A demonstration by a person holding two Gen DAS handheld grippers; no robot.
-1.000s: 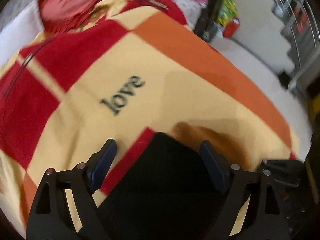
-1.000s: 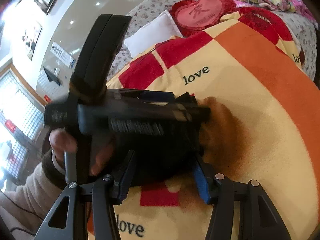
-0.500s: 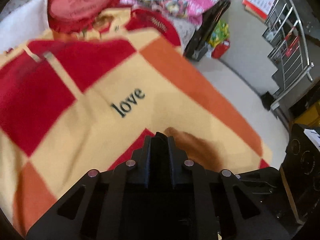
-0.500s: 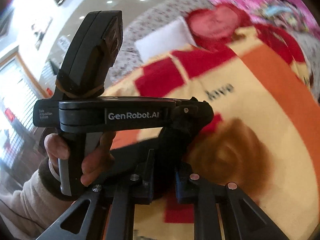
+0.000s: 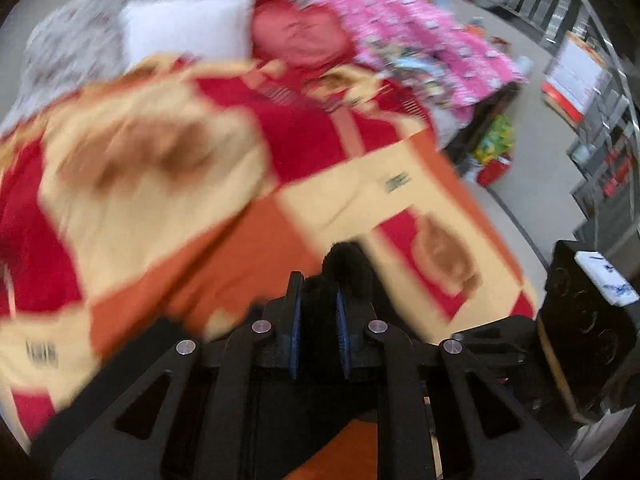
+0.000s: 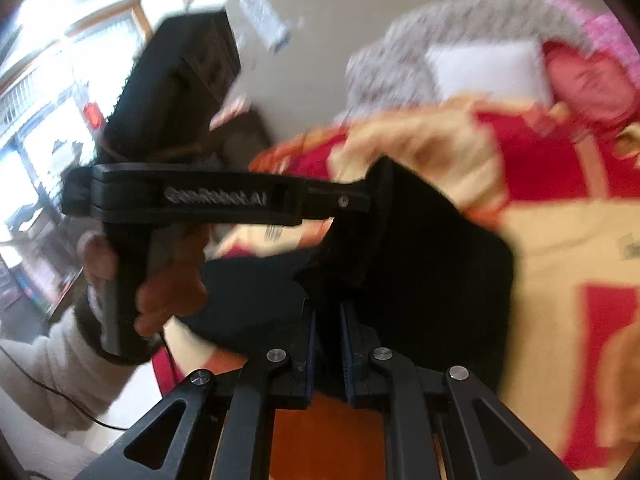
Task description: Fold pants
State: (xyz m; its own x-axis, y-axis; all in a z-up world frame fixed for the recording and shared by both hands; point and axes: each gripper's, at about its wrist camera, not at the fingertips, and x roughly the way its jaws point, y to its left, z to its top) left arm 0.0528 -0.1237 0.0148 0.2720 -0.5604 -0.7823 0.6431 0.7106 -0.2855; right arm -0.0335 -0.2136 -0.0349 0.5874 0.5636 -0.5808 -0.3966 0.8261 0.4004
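Both grippers have gone from open, a second ago, to clamped on the black pants, and both have since risen off the bed. The left gripper shows its blue-lined jaws drawn nearly together with a wad of black cloth pinched between them and bulging out past the tips. The right gripper stands the same way, jaws narrowly parted by a fold of the same cloth. In the right wrist view the pants hang as a dark sheet stretched from the right gripper up to the left gripper, which the person's left hand holds by its grip. The garment sits above the patterned blanket rather than flat on it, although its lower part may still trail on the bed; blur prevents a firm reading. Half a second ago the jaws had only just closed low over the blanket; the blanket now appears farther off and strongly smeared in both views, which indicates a fast lift or swing. This suggests the grasp step is complete and the carry-over of one edge is under way. The fold itself is not yet laid down.
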